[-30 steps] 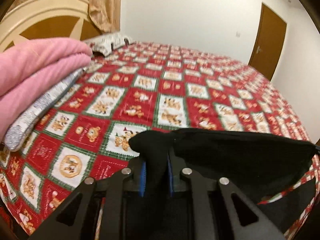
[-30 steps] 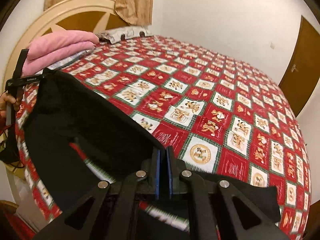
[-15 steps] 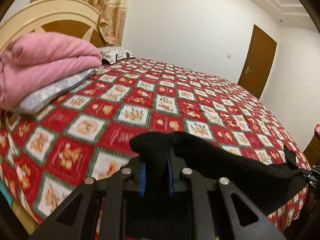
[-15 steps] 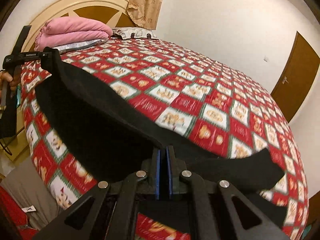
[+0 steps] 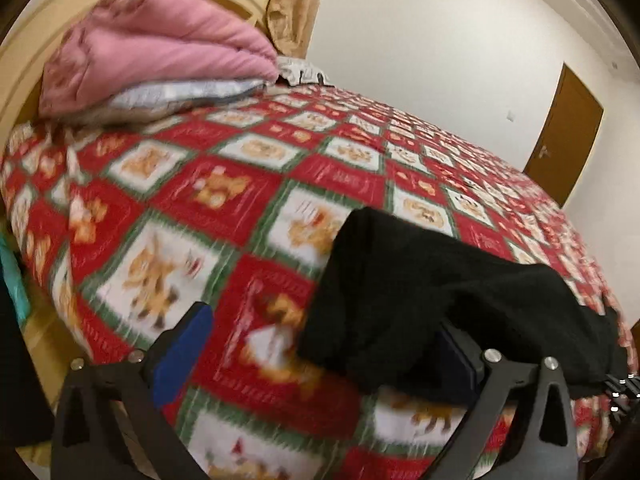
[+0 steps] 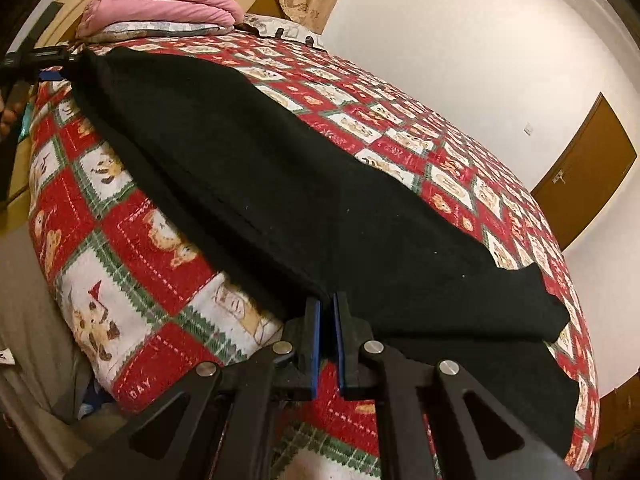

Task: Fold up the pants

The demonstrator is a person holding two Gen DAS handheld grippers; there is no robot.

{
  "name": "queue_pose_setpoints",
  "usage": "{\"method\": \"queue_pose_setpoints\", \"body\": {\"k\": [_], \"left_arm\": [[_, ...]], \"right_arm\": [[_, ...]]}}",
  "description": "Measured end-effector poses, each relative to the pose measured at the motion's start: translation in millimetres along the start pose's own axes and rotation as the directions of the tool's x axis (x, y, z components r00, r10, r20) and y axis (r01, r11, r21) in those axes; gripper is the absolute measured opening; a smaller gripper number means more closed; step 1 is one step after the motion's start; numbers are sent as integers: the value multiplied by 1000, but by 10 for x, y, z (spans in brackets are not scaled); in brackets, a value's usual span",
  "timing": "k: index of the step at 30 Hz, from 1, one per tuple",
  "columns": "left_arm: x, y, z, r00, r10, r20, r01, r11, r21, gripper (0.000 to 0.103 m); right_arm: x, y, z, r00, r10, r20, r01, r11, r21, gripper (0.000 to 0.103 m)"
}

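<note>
— Both grippers have dropped low to the bed since a second ago, and the left gripper (image 5: 320, 344), which was clamped on black cloth, now has its jaws opening wide!

— Left wrist view first: blue pad (image 5: 180, 344) far out on the left, the other finger half buried under the black pants (image 5: 420, 288). Is anything pinched?

— No, the cloth only drapes over that right finger and slumps onto the quilt (image 5: 224, 200). Nothing presses it.

— What does this view give that the other doesn't?

— The loose bunched end up close. It's blurred, though. Behind, at the left, a pink blanket (image 5: 160, 48) sits on a pale pillow by the headboard.

— And the right wrist view?

— That one shows the full stretch: pants (image 6: 300, 184) lying in a long band across the quilt from the far left gripper (image 6: 44, 66), seen at the left edge, down to the right gripper (image 6: 326, 320).

— Its fingers?

— Nearly together, pinching the pants' near edge.

— Any writing?

— One red patch reads "DAY" (image 6: 140, 386). A brown door (image 6: 588, 172) stands at the right.
</note>
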State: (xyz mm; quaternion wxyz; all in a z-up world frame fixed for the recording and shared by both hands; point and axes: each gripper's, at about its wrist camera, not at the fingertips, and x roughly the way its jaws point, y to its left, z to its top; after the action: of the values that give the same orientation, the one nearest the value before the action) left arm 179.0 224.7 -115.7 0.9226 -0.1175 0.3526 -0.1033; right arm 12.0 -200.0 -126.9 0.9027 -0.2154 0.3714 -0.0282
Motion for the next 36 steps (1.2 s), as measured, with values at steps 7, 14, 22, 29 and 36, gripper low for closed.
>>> {"method": "queue_pose_setpoints", "body": {"k": [7, 14, 22, 29, 36], "left_arm": [[-333, 17, -168, 996, 29, -89, -20, 995, 99, 103], [-635, 137, -197, 988, -101, -114, 90, 991, -98, 101], [-437, -127, -286, 944, -321, -78, 264, 877, -402, 100], [-29, -52, -206, 934, -355, -32, 267, 756, -597, 94], [41, -50, -185, 945, -327, -22, 258, 783, -565, 27]], "right_arm": [[-221, -50, 83, 992, 123, -19, -122, 992, 34, 7], [-556, -69, 577, 961, 237, 141, -253, 960, 117, 8], [-461, 118, 811, 882, 376, 283, -460, 816, 350, 72], [-369, 230, 708, 880, 408, 244, -475, 783, 403, 72], [-335, 197, 744, 926, 306, 220, -369, 857, 360, 72]]}}
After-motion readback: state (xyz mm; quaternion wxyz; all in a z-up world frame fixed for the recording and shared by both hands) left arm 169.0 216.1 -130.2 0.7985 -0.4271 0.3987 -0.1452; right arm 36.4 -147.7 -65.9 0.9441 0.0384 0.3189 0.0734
